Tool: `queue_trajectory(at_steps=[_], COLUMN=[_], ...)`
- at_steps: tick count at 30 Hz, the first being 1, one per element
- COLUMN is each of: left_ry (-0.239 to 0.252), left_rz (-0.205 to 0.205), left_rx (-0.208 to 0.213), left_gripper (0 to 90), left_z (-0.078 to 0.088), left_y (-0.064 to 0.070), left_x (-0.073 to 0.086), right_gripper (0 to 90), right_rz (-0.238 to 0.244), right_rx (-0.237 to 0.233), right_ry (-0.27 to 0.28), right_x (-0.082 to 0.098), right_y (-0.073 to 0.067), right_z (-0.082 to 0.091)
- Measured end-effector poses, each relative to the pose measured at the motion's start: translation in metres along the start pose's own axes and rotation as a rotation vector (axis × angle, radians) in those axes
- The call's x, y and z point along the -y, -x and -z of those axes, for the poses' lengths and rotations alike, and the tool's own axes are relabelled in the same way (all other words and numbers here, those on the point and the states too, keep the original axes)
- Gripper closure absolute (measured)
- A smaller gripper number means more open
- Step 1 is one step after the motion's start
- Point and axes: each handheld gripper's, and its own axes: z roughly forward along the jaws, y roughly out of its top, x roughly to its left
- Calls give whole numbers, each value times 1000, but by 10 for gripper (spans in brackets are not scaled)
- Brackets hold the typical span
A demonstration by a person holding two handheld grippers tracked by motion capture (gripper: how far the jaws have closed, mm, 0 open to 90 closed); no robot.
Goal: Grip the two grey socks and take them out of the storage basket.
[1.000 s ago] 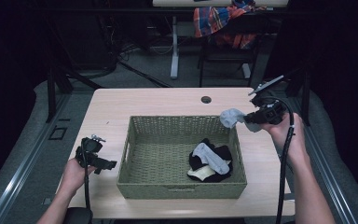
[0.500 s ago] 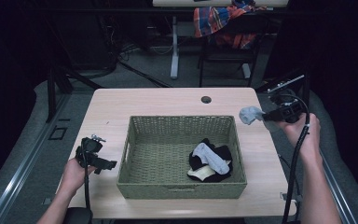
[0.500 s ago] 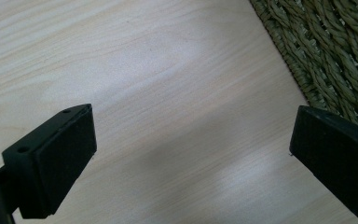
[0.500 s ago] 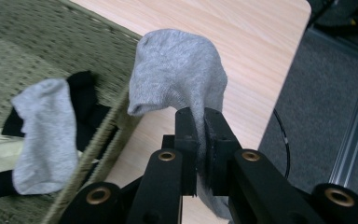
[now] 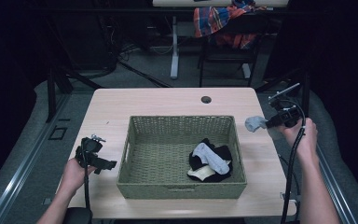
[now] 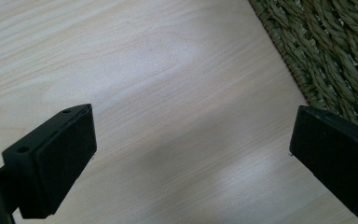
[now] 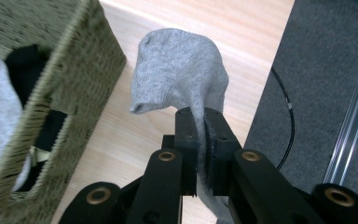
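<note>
Woven basket (image 5: 182,161) in the middle of a light wooden table (image 5: 168,102), seen from above. Inside it, toward its right near corner, a small heap of socks (image 5: 209,161): black ones underneath, a pale grey one on top, a cream one at the near edge. Rest of the basket floor bare.

Right gripper (image 5: 266,123) held out past the basket's right side, over the table's right edge, jaws clenched on a grey sock (image 5: 255,123). In the right gripper view, grey sock (image 7: 179,74) pinched between the two black jaws and bulging out beyond them, clear of the basket wall (image 7: 51,74), tabletop beneath. Right hand (image 5: 300,135) wrapped round the handle, forearm reaching in from below.

Left gripper (image 5: 106,164) low at the table's near left, just beside the basket's left wall, jaws spread wide and holding nothing. Left hand (image 5: 77,170) gripping it from behind.
</note>
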Motion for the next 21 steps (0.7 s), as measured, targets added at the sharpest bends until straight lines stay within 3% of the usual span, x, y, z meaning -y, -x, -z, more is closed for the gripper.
queue_trajectory(at_steps=[9, 10, 13, 16, 21], left_ry=[5, 4, 5, 4, 15], left_rz=[3, 3, 3, 2, 11], left_rx=[13, 12, 11, 10, 26], left_gripper=[2, 2, 2, 2, 1], left_z=[0, 0, 0, -1, 0], left_y=[-1, -1, -1, -1, -1], left_x=[0, 0, 0, 0, 0], right_gripper=[857, 857, 857, 857, 832], right_rz=[-6, 12, 12, -3, -23], right_rx=[-52, -53, -2, -41, -93], right_ry=[-88, -111, -142, -177, -223], right_x=[1, 0, 2, 7, 11], right_y=[-6, -5, -8, -7, -3], right_z=[-42, -44, -60, -79, -94])
